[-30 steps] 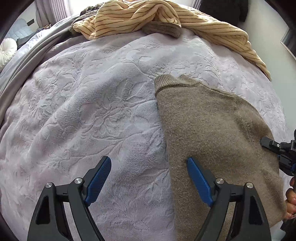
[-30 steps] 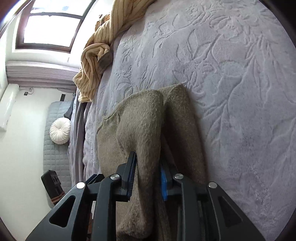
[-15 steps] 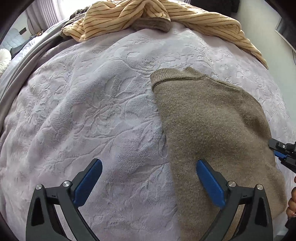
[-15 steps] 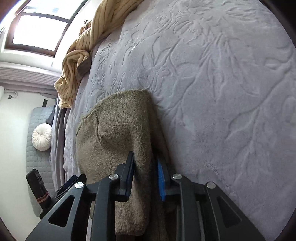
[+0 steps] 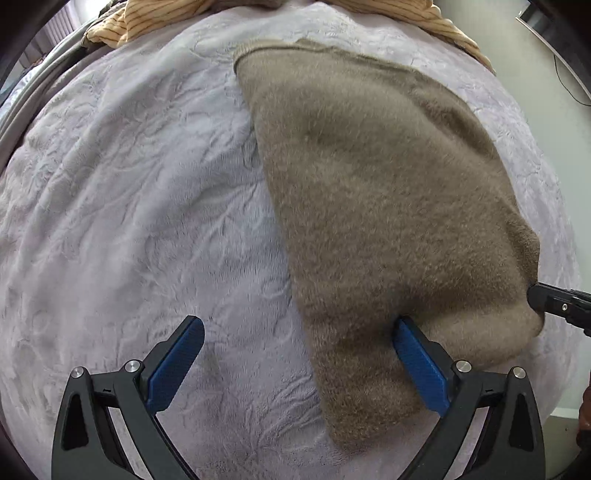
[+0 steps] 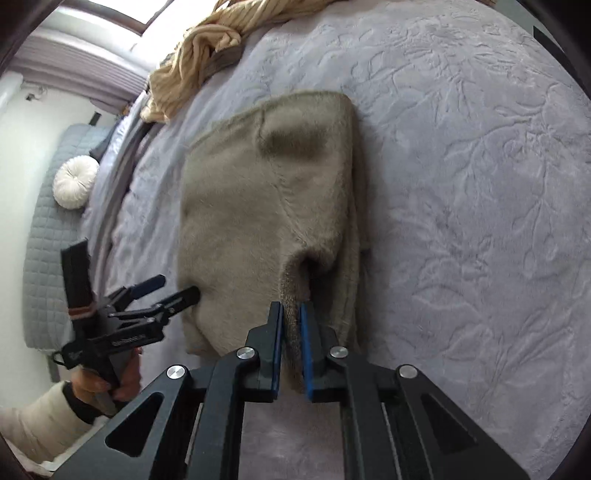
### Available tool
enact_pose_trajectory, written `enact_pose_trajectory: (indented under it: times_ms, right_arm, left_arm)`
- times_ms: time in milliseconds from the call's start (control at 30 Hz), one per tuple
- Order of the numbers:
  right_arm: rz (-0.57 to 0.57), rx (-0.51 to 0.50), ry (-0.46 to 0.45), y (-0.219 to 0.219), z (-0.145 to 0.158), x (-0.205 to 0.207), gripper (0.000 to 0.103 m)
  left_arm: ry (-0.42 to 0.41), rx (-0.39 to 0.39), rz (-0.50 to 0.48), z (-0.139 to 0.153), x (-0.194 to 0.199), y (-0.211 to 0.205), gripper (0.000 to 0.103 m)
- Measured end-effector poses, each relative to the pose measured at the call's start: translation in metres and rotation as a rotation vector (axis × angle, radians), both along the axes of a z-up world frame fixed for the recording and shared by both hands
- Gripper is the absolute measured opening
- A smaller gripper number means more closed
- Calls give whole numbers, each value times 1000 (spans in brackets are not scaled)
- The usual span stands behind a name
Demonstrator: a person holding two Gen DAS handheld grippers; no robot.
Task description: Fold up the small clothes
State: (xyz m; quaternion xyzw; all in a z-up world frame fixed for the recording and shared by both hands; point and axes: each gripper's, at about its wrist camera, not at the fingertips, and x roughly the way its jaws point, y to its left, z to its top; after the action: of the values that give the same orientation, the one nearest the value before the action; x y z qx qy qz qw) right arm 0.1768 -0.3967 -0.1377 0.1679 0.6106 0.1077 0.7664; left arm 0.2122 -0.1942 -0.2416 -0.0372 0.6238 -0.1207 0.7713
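Note:
A brown fuzzy sweater (image 5: 388,206) lies folded on the lilac embossed bed cover (image 5: 129,184). My left gripper (image 5: 298,322) is open wide and straddles the sweater's left edge. Its right finger (image 5: 417,362) pushes into the fabric and its left finger rests over bare cover. In the right wrist view, my right gripper (image 6: 291,308) is closing tight on a raised fold at the near edge of the sweater (image 6: 258,206), pads pressing the knit. The left gripper (image 6: 162,295) shows at that view's left, against the sweater's side. The right gripper's tip (image 5: 554,299) touches the sweater's right corner.
A yellow striped garment (image 5: 155,18) is bunched at the far end of the bed (image 6: 207,48). Beyond the bed's left side are a grey quilted seat (image 6: 40,236) with a round white cushion (image 6: 75,181). A hand in a cream sleeve (image 6: 44,417) holds the left gripper.
The left gripper opened wider and moved in over the sweater's edge, so its right finger now touches the fabric. The right gripper shifted with its pinched fold and squeezed tighter.

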Motion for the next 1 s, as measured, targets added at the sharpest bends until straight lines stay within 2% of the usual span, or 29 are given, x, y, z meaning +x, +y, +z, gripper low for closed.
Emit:
enact_pose_trajectory:
  times_ms: [67,133,300,367,500,633,733,833,900,1000]
  right_arm:
    - [7,-51,39,-4,-23,-7,10]
    - [-23,-25,77,-14,-45,-13,10]
    - [-17,-44,54,-15,-42,-25,14]
    - [-25,-72,64,-16,-36,-29,23]
    - [-107,-78,77,-31,-18,-38,33]
    - [-208,-15,53,-47,-5,-43,64]
    - [-208,-26,36,-45,0,-38,70]
    - [-190,-26,21,-39,2,-33,84]
    - [-185,-23,11,-30,2,-28,85]
    - [-177,-27,5,-22,0,-22,97]
  left_arm:
    - [21,-26,13,-5,-3,4,102]
    - [34,-33,22,-4,-5,6,102]
    - [19,18,17,9,-7,5,102]
    - [9,40,15,15,-7,6,102]
    - [27,57,13,20,-6,19,102]
    - [33,33,46,22,-12,37,102]
    - [24,26,75,26,-13,45,102]
    - [31,29,80,28,-14,51,102]
    - [35,27,87,29,-15,54,102]
    - [43,35,104,29,-14,54,102]
